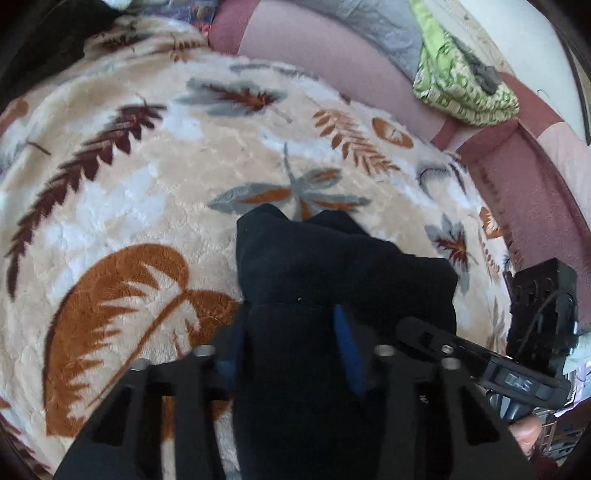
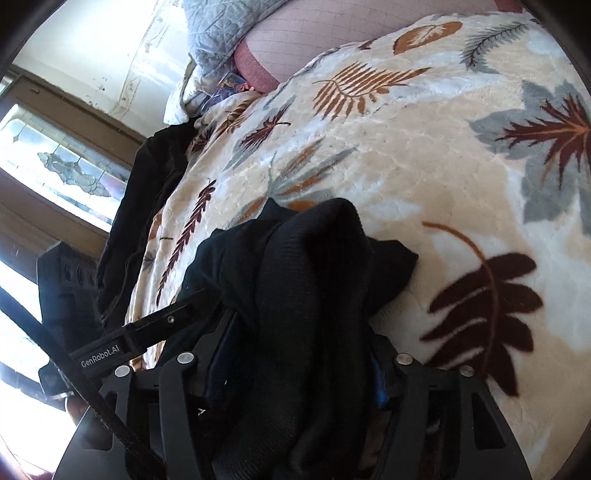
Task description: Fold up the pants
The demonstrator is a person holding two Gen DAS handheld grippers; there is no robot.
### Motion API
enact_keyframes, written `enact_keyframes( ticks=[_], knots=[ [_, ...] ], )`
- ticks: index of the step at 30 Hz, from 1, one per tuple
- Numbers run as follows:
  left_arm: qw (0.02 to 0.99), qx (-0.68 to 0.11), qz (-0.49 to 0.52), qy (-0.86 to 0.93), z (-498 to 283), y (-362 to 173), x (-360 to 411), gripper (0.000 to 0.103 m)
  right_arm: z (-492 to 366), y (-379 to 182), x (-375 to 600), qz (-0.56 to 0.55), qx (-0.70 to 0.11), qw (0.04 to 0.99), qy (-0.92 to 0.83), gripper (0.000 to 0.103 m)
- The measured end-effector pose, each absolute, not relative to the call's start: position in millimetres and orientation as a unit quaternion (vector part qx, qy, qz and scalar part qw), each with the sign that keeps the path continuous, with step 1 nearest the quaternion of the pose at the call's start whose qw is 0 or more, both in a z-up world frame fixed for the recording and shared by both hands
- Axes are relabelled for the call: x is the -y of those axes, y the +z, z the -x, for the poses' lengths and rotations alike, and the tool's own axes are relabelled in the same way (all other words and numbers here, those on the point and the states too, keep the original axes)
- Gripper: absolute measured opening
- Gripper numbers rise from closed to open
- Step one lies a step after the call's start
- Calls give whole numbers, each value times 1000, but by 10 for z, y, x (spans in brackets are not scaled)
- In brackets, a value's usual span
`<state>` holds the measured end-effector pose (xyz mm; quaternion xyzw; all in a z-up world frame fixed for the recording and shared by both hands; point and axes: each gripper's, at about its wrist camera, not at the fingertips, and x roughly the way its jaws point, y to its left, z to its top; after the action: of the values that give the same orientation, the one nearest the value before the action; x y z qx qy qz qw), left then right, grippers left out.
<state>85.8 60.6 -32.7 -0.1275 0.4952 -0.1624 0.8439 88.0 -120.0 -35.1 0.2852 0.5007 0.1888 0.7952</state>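
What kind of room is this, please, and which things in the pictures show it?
Most likely a bedroom. The black pants lie on a plush leaf-patterned blanket spread over a bed, a grey quilted pillow sits at its far end, and a window stands beside it.

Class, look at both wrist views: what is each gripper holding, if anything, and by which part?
Both hold the black pants: the left gripper and right gripper each have a bunched fold between their fingers. Which part of the pants cannot be told.
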Motion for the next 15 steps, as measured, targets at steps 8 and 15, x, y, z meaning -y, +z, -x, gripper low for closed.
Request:
enact_keyframes(
  ticks=[8,15],
  knots=[
    [875,-462,59,-129,-694,81,-409,28,-828,-5,1136,-278,-477,809,202,31],
    [891,-438,28,-117,-729,367,-231,28,-877,314,1213,-265,-451,826,210,31]
  ],
)
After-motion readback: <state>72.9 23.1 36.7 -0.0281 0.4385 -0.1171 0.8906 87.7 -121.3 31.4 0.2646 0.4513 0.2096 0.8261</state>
